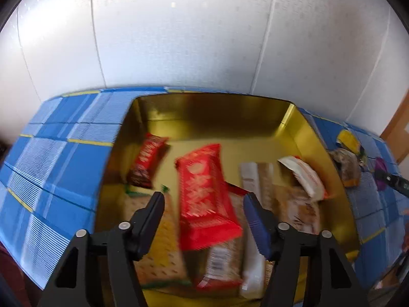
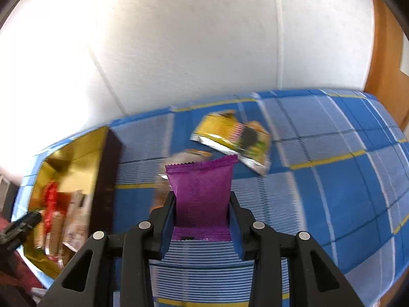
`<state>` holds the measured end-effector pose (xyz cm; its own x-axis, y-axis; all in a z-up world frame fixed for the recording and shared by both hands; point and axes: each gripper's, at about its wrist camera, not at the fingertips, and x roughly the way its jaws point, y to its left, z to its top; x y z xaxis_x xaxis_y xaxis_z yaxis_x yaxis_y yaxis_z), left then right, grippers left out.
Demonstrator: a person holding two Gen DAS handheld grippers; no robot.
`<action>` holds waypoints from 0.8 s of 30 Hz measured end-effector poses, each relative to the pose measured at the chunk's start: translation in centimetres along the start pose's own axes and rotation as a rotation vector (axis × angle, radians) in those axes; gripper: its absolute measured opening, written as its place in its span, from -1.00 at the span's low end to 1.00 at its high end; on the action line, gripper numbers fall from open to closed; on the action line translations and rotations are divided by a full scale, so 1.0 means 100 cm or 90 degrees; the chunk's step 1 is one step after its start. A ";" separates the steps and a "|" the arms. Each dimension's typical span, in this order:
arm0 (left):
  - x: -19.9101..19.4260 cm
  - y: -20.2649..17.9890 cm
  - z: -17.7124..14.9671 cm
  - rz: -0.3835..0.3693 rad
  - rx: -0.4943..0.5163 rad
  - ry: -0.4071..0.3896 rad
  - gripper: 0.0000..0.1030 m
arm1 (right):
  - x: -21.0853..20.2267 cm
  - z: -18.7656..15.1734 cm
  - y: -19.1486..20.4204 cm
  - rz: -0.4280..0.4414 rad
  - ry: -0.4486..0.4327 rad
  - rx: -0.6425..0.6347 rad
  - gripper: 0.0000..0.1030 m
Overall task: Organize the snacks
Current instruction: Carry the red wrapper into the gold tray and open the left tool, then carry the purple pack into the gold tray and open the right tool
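A gold tin box (image 1: 322,138) sits on the blue plaid tablecloth and holds several snack packets. My left gripper (image 1: 203,199) is open above the box, with a red packet (image 1: 204,194) between its fingers, not touching either one. A second red packet (image 1: 148,160) lies at the box's left. My right gripper (image 2: 202,204) is shut on a purple packet (image 2: 202,186) and holds it above the cloth, to the right of the box (image 2: 76,153). The purple packet also shows small in the left wrist view (image 1: 381,166).
A yellow packet (image 2: 230,133) and a brownish packet (image 2: 189,156) lie on the cloth (image 2: 332,179) beyond the purple one. They also show right of the box in the left wrist view (image 1: 347,163). A white wall stands behind the table. A wooden door frame (image 2: 383,51) is at far right.
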<state>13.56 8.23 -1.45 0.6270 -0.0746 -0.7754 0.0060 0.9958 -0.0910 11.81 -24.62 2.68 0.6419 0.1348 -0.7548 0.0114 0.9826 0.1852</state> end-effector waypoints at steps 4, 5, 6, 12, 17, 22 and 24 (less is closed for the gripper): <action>0.002 -0.010 -0.009 -0.005 0.002 0.014 0.33 | -0.005 0.001 0.029 0.040 -0.021 -0.032 -0.26; 0.003 -0.013 -0.011 -0.004 0.005 0.018 0.33 | -0.004 0.001 0.034 0.048 -0.024 -0.037 -0.26; 0.004 -0.015 -0.013 -0.003 0.009 0.021 0.33 | -0.004 0.001 0.040 0.059 -0.028 -0.043 -0.26; 0.002 -0.023 -0.020 -0.002 0.024 0.020 0.34 | 0.001 0.002 0.070 0.102 -0.034 -0.072 -0.26; 0.002 -0.023 -0.019 0.001 0.021 0.022 0.34 | 0.003 0.002 0.100 0.140 -0.052 -0.101 -0.26; 0.003 -0.025 -0.020 0.004 0.026 0.022 0.35 | 0.014 0.000 0.134 0.167 -0.045 -0.141 -0.26; 0.002 -0.026 -0.020 0.004 0.030 0.024 0.35 | 0.022 -0.002 0.144 0.172 -0.036 -0.151 -0.26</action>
<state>12.10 5.52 -2.66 0.5979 -0.0696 -0.7985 0.0389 0.9976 -0.0579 13.18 -10.14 3.58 0.6392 0.3930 -0.6610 -0.3385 0.9156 0.2171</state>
